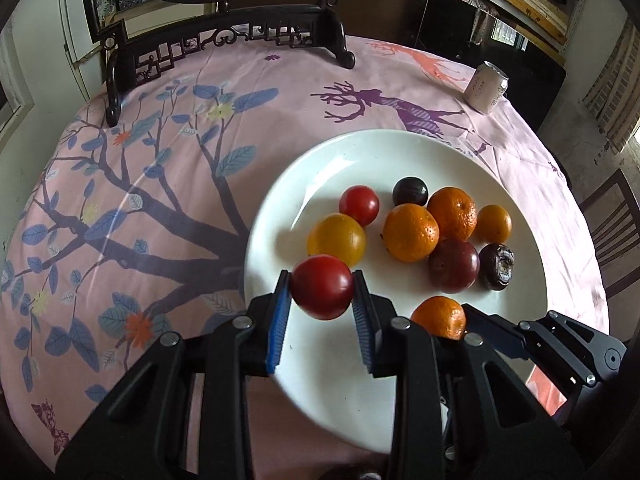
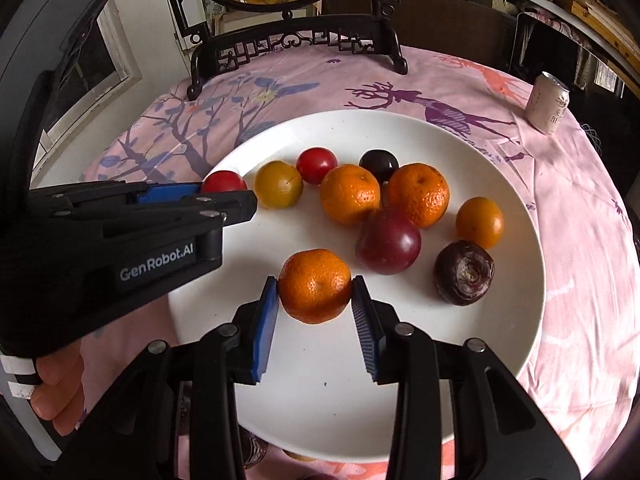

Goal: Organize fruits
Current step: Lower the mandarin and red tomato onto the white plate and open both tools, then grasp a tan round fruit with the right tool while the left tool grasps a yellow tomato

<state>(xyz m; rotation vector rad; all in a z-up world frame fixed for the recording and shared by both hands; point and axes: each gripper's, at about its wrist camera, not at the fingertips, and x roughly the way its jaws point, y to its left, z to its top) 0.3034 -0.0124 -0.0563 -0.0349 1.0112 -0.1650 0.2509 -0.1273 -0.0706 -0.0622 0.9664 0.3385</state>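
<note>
most fruit already sits on the plate [image 2: 520, 320], left gripper [image 1: 322, 300] clamping a tomato [image 1: 322, 286], right gripper [image 2: 316, 304] clamping a tangerine [image 2: 315, 286] near its front edge.

We see the plate [image 2: 400, 420] near the worktop's [image 1: 280, 80] front edge, most fruits clustered in its middle. The left tongs [image 1: 322, 292] pinch a tomato [image 1: 322, 286] over the plate's left rim; the right tongs [image 2: 315, 292] grip a mandarin [image 2: 315, 286] at its front. A can [image 2: 549, 103] stands at the far right edge, a carved stand [image 2: 296, 40] along the back edge.
</note>
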